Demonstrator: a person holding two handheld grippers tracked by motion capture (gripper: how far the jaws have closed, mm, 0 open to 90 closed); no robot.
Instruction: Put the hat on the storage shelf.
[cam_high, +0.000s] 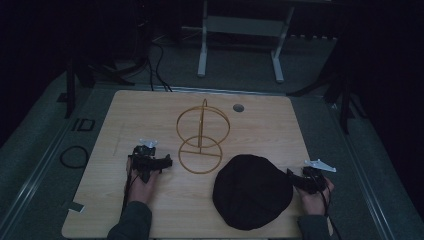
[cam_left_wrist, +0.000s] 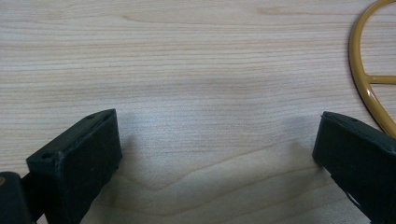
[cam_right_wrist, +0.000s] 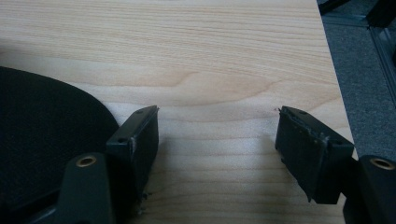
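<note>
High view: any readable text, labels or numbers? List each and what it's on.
"ID" — dark letters on the grey floor mat left of the wooden table; dim, so the reading is tentative.
Nothing legible on the table, the gold wire stand, the black hat or either tool.

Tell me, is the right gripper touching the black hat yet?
Apart. In the right gripper view, the right gripper stands open over bare table, and the black hat lies outside its jaws, beside one of them.
</note>
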